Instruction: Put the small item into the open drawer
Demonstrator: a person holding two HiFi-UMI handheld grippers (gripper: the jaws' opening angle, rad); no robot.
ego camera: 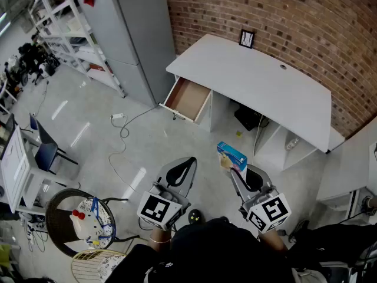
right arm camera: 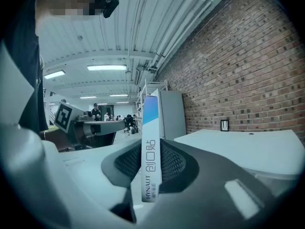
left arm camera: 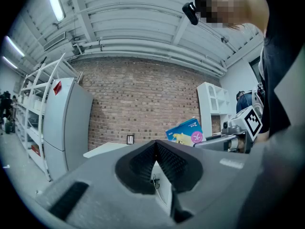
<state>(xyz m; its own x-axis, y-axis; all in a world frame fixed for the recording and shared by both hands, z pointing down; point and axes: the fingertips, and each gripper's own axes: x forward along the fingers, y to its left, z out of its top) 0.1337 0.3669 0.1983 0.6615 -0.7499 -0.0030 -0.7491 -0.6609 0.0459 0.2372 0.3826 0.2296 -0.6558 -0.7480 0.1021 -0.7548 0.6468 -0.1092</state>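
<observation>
The right hand-held gripper (ego camera: 234, 171) clamps a blue box (ego camera: 231, 155) well apart from the open drawer (ego camera: 188, 99), while the left hand-held gripper (ego camera: 187, 163) is closed and empty.

- Against the brick wall (ego camera: 283, 16), the desk (ego camera: 265, 84); on its back edge, a small frame (ego camera: 247, 38).
- At the desk's left end, the open drawer (ego camera: 188, 99), sticking out.
- Left of the desk, a tall cabinet (ego camera: 132, 34); further left, shelves (ego camera: 65, 28).
- On the floor (ego camera: 177, 140) before the drawer, a cable (ego camera: 121, 135).
- Between the jaws of the right gripper (ego camera: 234, 171), a box (ego camera: 231, 155); left gripper (ego camera: 188, 161) near it, both well apart from the drawer.
</observation>
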